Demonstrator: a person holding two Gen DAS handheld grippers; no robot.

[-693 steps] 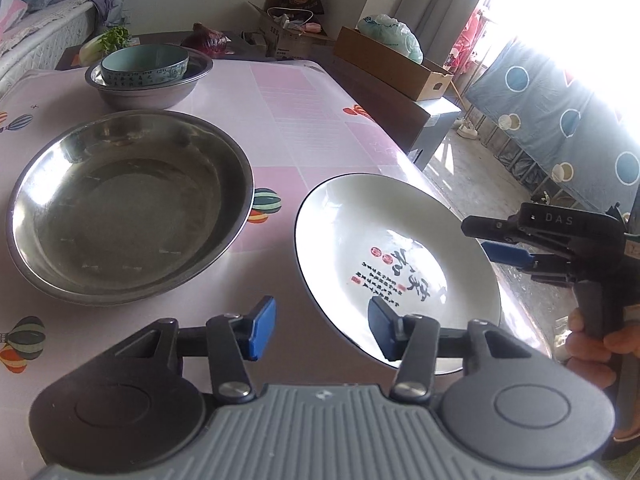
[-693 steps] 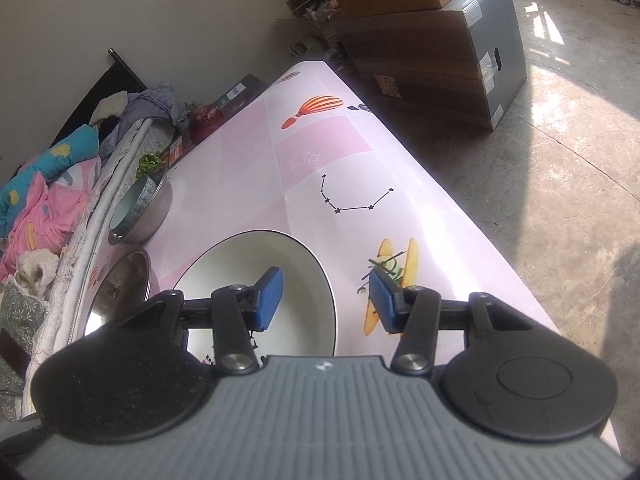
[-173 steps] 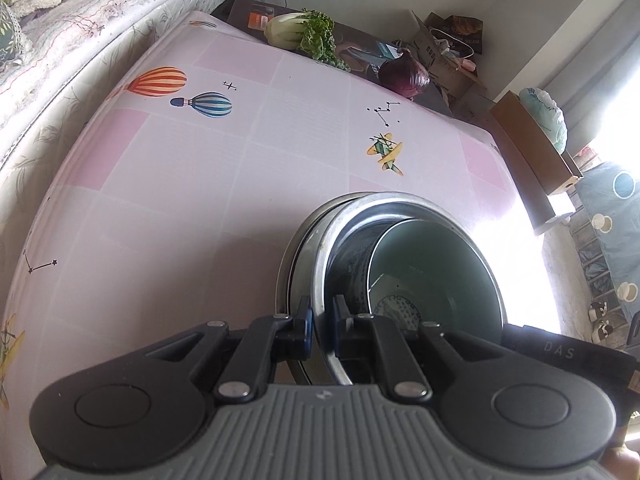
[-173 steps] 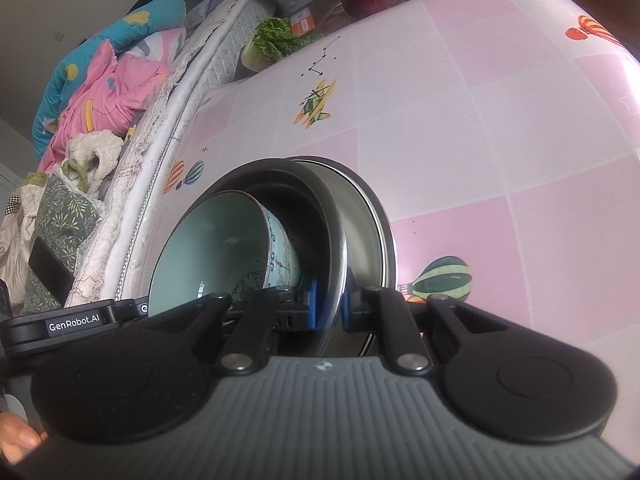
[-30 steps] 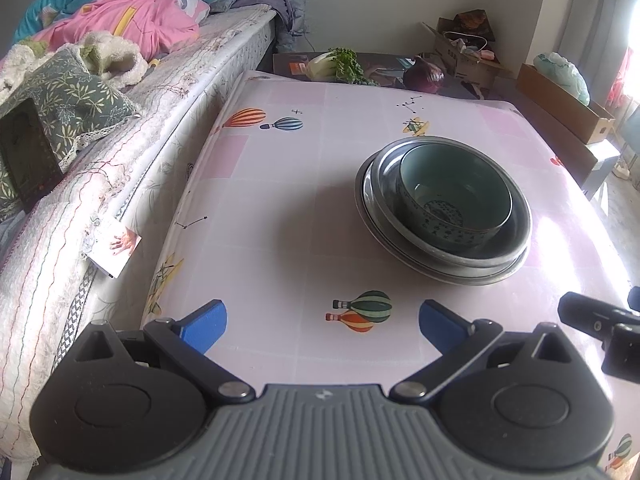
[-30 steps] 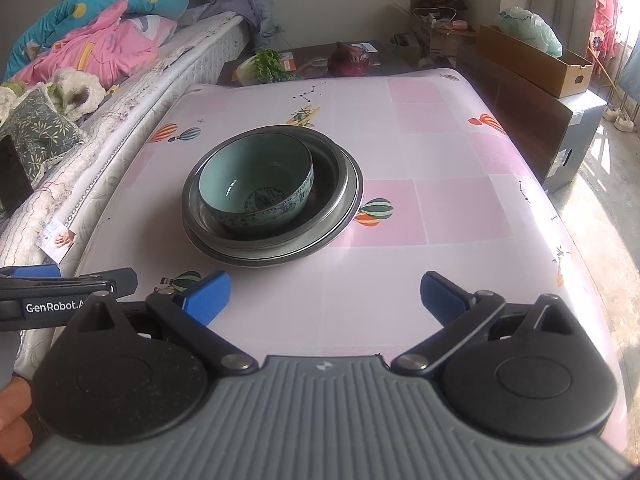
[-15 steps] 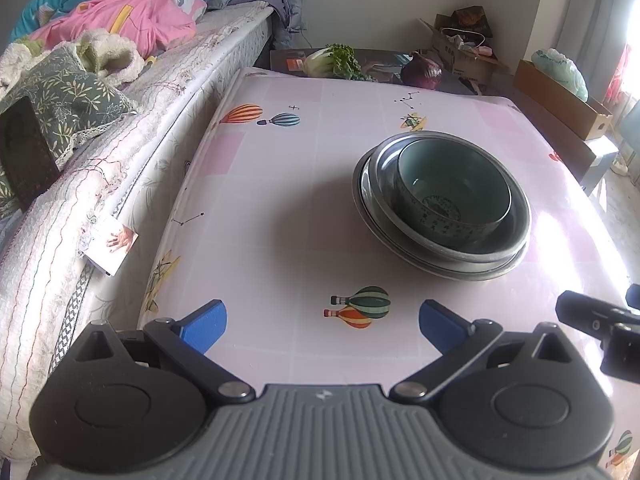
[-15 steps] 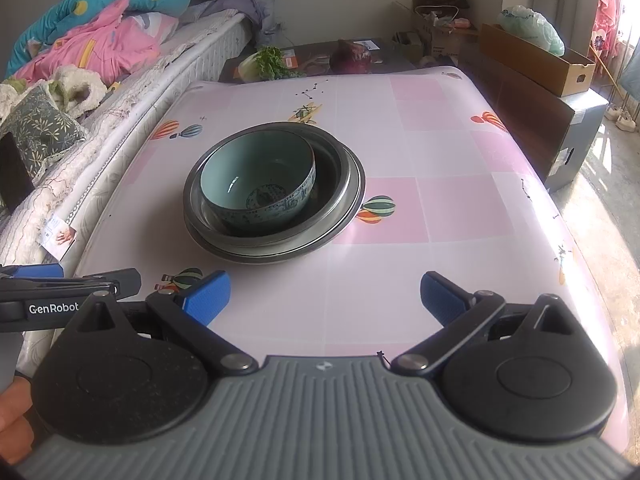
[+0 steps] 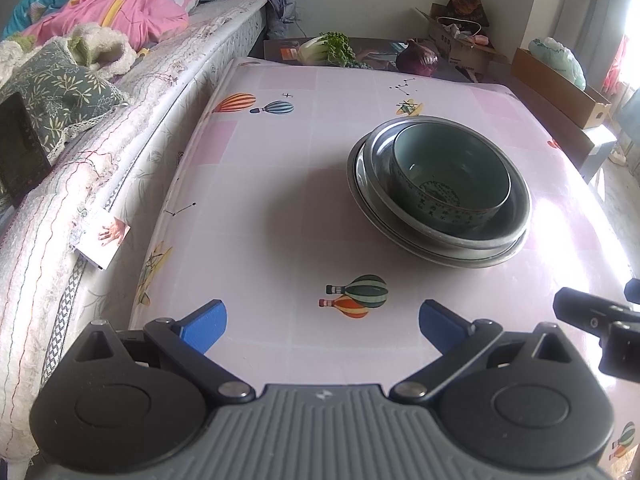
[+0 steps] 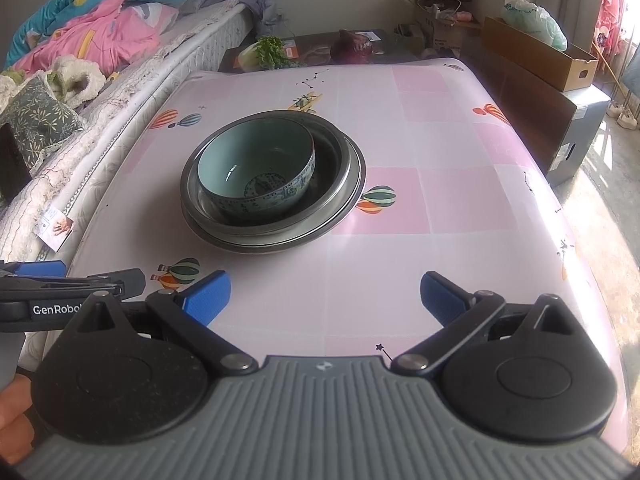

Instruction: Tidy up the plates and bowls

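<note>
A pale green patterned bowl [image 9: 450,176] [image 10: 256,176] sits nested inside a steel bowl [image 9: 500,228] [image 10: 340,184], which rests in a wider steel dish whose rim [image 9: 404,236] [image 10: 208,236] shows beneath. The stack stands mid-table on the pink cloth. My left gripper [image 9: 322,322] is open, empty, well short of the stack near the table's front edge. My right gripper [image 10: 324,292] is likewise open and empty, with the stack ahead and to its left. Each gripper shows at the edge of the other's view.
A mattress [image 9: 80,168] with bedding [image 10: 96,36] runs along the table's left side. Behind the table stands a low stand with leafy greens [image 10: 268,54] and a purple cabbage [image 9: 416,58]. Cardboard boxes [image 10: 536,56] stand at the right. A person's hand [image 10: 12,412] holds the left gripper.
Both grippers have crept slightly nearer the stack over the last second; the bowls stay put. Earlier, both grippers were shut on the steel bowl's rim; now they are open and drawn back.
</note>
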